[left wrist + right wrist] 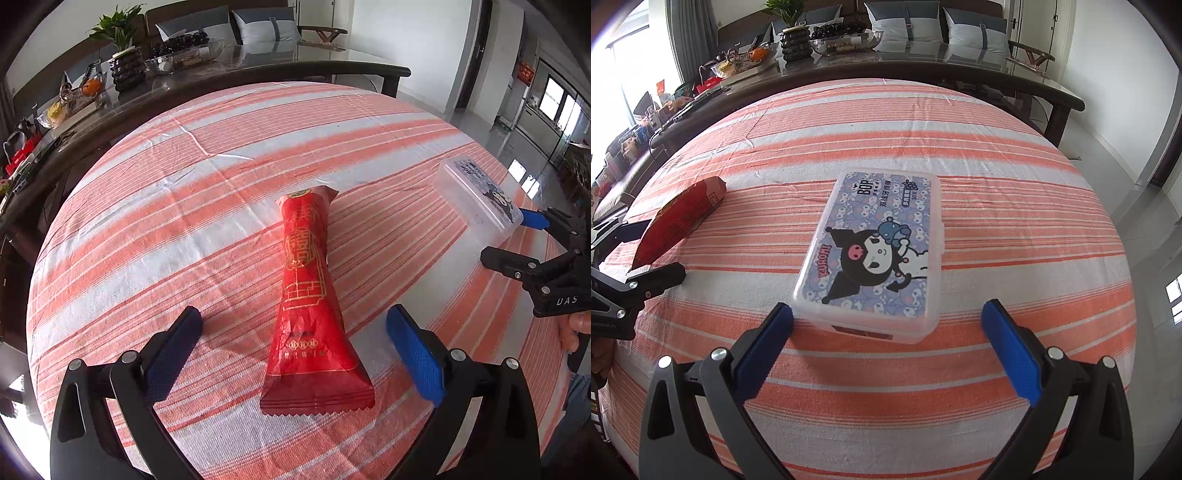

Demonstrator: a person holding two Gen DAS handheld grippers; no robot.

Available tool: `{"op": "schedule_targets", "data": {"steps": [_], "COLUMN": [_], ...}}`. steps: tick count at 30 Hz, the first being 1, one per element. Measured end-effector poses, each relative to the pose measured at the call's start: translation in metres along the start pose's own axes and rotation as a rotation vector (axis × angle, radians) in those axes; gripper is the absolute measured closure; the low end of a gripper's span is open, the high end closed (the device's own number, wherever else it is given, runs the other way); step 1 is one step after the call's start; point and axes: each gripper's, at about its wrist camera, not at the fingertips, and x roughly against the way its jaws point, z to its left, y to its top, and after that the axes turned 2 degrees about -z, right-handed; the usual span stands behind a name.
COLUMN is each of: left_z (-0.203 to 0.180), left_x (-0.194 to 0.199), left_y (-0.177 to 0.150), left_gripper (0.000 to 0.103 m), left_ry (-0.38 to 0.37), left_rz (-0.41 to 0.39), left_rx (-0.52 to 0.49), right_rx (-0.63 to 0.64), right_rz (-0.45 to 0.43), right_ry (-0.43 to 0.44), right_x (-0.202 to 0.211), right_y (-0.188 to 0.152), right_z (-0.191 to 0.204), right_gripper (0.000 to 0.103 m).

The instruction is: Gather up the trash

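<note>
A red snack wrapper (310,295) with gold print lies flat on the orange-and-white striped cloth (184,192). My left gripper (295,328) stands open astride its near half, pads clear of it on both sides. The same wrapper (679,221) shows at the left of the right wrist view, with the left gripper's fingers (653,277) around it. A clear plastic box with a cartoon lid (875,251) rests on the cloth (1015,184). My right gripper (886,325) is open, its fingertips flanking the box's near end without touching. The box (476,195) and the right gripper (517,236) appear at the right of the left wrist view.
Beyond the striped cloth stands a dark glass-topped table (960,55) with a potted plant (792,33), glass bowls (846,40) and clutter. A sofa with cushions (266,26) sits behind it. Tiled floor (480,122) opens to the right.
</note>
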Motion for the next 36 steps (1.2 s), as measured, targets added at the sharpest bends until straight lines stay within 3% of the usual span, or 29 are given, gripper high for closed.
{"op": "schedule_targets", "data": {"steps": [3, 5, 11, 13, 17, 18, 20, 21, 22, 29, 33, 36], "left_z": [0.012, 0.016, 0.009, 0.006, -0.003, -0.005, -0.009, -0.009, -0.008, -0.021, -0.06, -0.102], "left_x": [0.008, 0.012, 0.004, 0.0, -0.006, -0.007, -0.01, -0.012, -0.014, 0.007, 0.026, 0.035], "left_y": [0.007, 0.013, 0.035, 0.04, 0.048, 0.048, 0.049, 0.048, 0.048, 0.047, 0.054, 0.059], "left_gripper": [0.005, 0.005, 0.006, 0.018, 0.028, 0.035, 0.053, 0.071, 0.085, 0.091, 0.092, 0.092], "left_ry": [-0.116, -0.152, -0.107, -0.092, -0.037, -0.01, 0.022, 0.017, 0.0, -0.115, -0.221, -0.294], "left_rz": [0.016, 0.016, 0.05, 0.068, 0.07, 0.069, 0.068, 0.075, 0.08, 0.014, -0.022, -0.037], "left_rx": [0.029, 0.034, -0.03, -0.048, -0.091, -0.11, -0.136, -0.136, -0.126, -0.072, -0.093, -0.145], "right_rx": [-0.022, -0.075, -0.044, -0.026, -0.013, -0.02, -0.037, -0.051, -0.057, -0.08, -0.128, -0.189], "right_rz": [0.062, 0.099, 0.184, 0.219, 0.271, 0.278, 0.286, 0.281, 0.269, 0.155, 0.11, 0.067], "right_ry": [0.048, 0.083, 0.078, 0.065, 0.035, 0.03, 0.035, 0.045, 0.05, 0.093, 0.122, 0.097], "right_x": [0.001, 0.004, 0.0, -0.007, -0.021, -0.023, -0.025, -0.023, -0.019, 0.033, 0.067, 0.1], "right_y": [0.008, 0.018, 0.057, 0.066, 0.074, 0.075, 0.073, 0.073, 0.072, 0.055, 0.031, 0.012], "right_z": [-0.004, -0.01, 0.003, 0.009, 0.013, 0.012, 0.008, 0.005, 0.003, -0.011, -0.032, -0.065], "right_gripper": [0.004, 0.004, 0.005, 0.005, 0.005, 0.006, 0.033, 0.041, 0.041, 0.042, 0.042, 0.042]}}
